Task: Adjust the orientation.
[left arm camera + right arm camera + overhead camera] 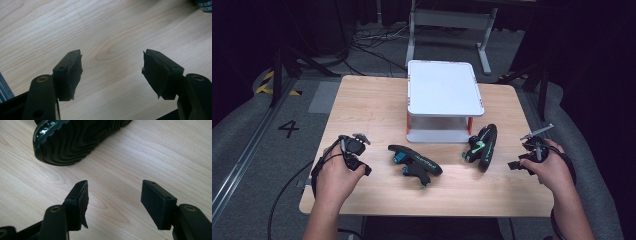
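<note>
Pale wood-grain tabletop [377,107] is seen under everything; beyond both sets of jaws, at the far middle, a white two-tier plastic shelf rack with red-orange corner posts [444,90] is stood, both tiers bare.

Two black rubber-soled sandals are laid in front of the rack. One, a black sandal with a blue strap fastening [414,164], is placed flat on its sole, ahead and to the inner side of the left jaws and well apart from them. The other, a black sandal with green trim [482,146], is tipped onto its edge just beside the rack's near right corner; its ribbed sole [80,140] is seen close ahead of the right jaws, slightly to the side, not between them.

Left gripper [112,72]: jaws are held apart over bare wood, nothing between the pads. Right gripper [113,200]: jaws likewise parted, nothing gripped, pads clear of the sandal.

Step judged: approach before the first pick-up; neither sandal is yet taken, and the rack is likely meant to receive them.

Next move, as judged: the right jaws need to be carried forward and turned so the sandal's raised edge is straddled, then closed. A grip on the thick sole is favoured over the strap, since the tipped sandal could roll flat if nudged.
</note>
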Demonstrator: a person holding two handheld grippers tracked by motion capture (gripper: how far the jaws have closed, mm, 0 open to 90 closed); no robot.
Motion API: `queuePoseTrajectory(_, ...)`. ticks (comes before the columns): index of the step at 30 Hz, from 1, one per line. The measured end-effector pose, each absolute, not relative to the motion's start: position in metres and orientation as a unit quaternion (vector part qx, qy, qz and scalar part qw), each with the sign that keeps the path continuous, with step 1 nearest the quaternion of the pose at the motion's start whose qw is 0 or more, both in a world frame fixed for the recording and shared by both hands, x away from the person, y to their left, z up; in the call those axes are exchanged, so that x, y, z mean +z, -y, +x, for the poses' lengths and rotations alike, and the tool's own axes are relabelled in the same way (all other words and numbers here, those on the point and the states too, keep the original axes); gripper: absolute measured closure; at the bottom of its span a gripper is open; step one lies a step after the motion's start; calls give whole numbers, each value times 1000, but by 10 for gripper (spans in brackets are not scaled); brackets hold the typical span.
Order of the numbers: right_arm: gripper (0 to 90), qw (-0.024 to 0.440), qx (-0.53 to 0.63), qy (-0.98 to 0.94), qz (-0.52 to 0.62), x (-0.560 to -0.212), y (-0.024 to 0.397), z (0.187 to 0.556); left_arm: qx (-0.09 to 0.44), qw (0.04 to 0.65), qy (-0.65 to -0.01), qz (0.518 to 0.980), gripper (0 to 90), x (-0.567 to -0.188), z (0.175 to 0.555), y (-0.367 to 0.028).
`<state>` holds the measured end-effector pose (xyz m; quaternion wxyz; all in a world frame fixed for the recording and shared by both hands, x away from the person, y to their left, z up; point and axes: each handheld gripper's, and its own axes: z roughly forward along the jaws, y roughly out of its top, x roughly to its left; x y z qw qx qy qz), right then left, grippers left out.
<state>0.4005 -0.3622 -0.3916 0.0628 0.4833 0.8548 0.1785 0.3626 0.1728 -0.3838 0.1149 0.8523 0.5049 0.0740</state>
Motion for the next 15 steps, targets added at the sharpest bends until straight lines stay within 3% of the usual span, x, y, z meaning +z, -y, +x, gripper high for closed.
queuePoseTrajectory(15, 377, 56, 183, -855, 481, -398, 363, 404, 81, 115, -495, 857, 306, -384, 363, -171)
